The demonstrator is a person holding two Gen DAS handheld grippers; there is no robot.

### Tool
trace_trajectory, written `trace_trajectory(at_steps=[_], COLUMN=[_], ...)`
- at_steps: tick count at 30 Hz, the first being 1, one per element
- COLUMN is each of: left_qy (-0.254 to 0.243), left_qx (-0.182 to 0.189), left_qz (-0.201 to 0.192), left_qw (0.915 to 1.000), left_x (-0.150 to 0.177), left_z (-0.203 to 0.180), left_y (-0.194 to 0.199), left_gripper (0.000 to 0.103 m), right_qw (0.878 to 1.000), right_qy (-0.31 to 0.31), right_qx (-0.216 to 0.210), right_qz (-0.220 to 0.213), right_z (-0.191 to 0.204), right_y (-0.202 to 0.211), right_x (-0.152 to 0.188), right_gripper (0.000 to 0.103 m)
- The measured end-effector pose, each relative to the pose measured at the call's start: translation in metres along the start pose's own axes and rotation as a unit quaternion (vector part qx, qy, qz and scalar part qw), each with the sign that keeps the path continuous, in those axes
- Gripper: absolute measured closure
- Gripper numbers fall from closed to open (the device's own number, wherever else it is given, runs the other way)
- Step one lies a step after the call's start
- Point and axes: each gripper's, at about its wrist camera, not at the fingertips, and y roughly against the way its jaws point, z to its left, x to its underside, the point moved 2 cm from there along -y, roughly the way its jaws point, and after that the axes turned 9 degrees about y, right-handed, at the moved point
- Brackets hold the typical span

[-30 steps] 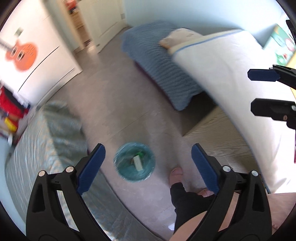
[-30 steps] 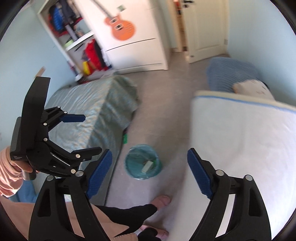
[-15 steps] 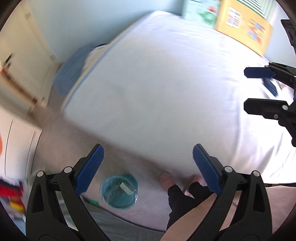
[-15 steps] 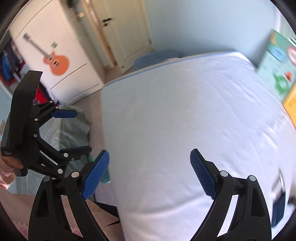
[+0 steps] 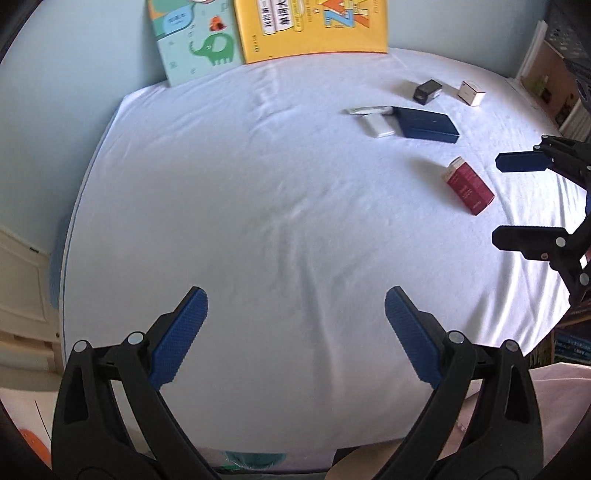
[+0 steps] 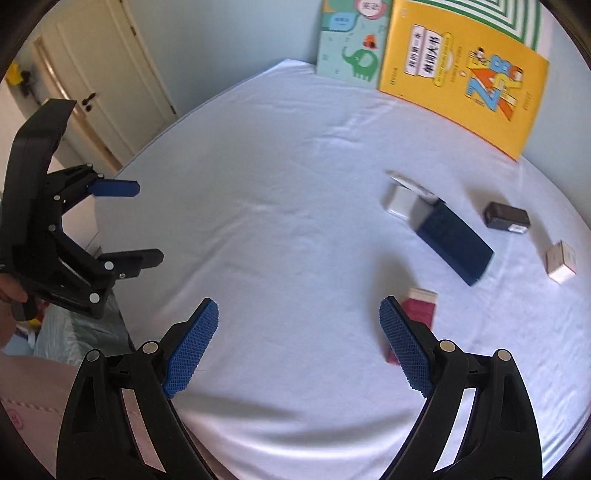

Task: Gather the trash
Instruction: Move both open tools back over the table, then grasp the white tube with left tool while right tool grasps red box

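Observation:
Several small boxes lie on the white bed (image 5: pixel 240 192) toward its far right: a red box (image 5: pixel 470 190) (image 6: pixel 419 308), a dark blue box (image 5: pixel 426 124) (image 6: pixel 454 242), a flat white box (image 5: pixel 376 125) (image 6: pixel 400 201), a black box (image 5: pixel 427 91) (image 6: pixel 506 218) and a white cube box (image 5: pixel 471 93) (image 6: pixel 561 262). My left gripper (image 5: pixel 295 295) (image 6: pixel 144 223) hangs open and empty over the bare sheet. Also open and empty, my right gripper (image 6: pixel 299 304) (image 5: pixel 513 201) has its right finger just in front of the red box. A sliver of the teal bin (image 5: pixel 255 458) shows under the bed's near edge.
A yellow picture book (image 5: pixel 310 26) and a green elephant book (image 5: pixel 195 44) lean on the wall at the head of the bed. A white door (image 6: pixel 107 81) stands far left. Shelves (image 5: pixel 554 85) line the right side.
Both views have swung from the floor and bin up over the bed, bringing the boxes into sight. Both grippers stayed open and empty.

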Motion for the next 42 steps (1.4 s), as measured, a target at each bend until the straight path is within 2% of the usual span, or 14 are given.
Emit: trace_trajectory(at_steps=[8,10,16,19,24,29,32,34,35,38,39,40,41,42], left_qy=[-0.103,-0.128,-0.192,-0.228,-0.268,-0.304,-0.32,-0.327,-0.325,-0.319,-0.319,-0.32,-0.326,-0.337], left_qx=[0.017,0.02,0.033,0.036,0.047,0.055,0.063,0.073,0.081,0.103,0.122,0.14,0.145,0.135], left_qz=[0.009,0.009,0.008,0.003,0.005,0.018,0.024,0.03,0.035,0.039,0.049,0.059,0.059,0.054], left_qw=[0.9945,0.9916,0.9809,0.973,0.9622,0.9508,0.945,0.9418,0.9415,0.9413,0.9387,0.9352,0.9322,0.9303], left_x=[-0.057,-0.073,-0.116,-0.139,-0.172,-0.189,-0.195,-0.198,-0.2,-0.205,-0.206,-0.205,-0.203,-0.201], left_z=[-0.052,-0.062,-0.083,-0.092,-0.103,-0.113,-0.118,-0.122,-0.124,-0.128,-0.129,-0.132,-0.136,-0.139], left_y=[-0.029,-0.037,-0.06,-0.075,-0.106,-0.142,-0.159,-0.17,-0.174,-0.18,-0.179,-0.178,-0.176,-0.176], left_gripper=[0.008,0.008,0.008,0.008,0.008,0.009,0.01,0.019,0.019,0.038,0.056,0.077,0.088,0.091], right_qw=[0.997,0.995,0.991,0.989,0.985,0.983,0.982,0.982,0.981,0.98,0.98,0.979,0.978,0.977], right_qy=[-0.051,-0.055,-0.083,-0.108,-0.138,-0.15,-0.146,-0.145,-0.147,-0.158,-0.162,-0.167,-0.173,-0.18], right_qx=[0.059,0.083,0.105,0.102,0.101,0.098,0.099,0.099,0.097,0.093,0.092,0.094,0.09,0.089], right_qz=[0.0,0.003,0.011,0.017,0.029,0.049,0.062,0.071,0.076,0.072,0.071,0.071,0.068,0.066], right_z=[-0.043,-0.049,-0.061,-0.066,-0.074,-0.083,-0.084,-0.086,-0.088,-0.093,-0.096,-0.099,-0.102,-0.106], right_y=[0.014,0.014,0.003,-0.007,-0.024,-0.046,-0.057,-0.064,-0.067,-0.07,-0.07,-0.069,-0.068,-0.067], right_x=[0.03,0.033,0.041,0.041,0.037,0.03,0.027,0.026,0.027,0.027,0.026,0.026,0.026,0.026], right_gripper=[0.015,0.015,0.017,0.023,0.024,0.025,0.033,0.044,0.05,0.061,0.072,0.074,0.074,0.074])
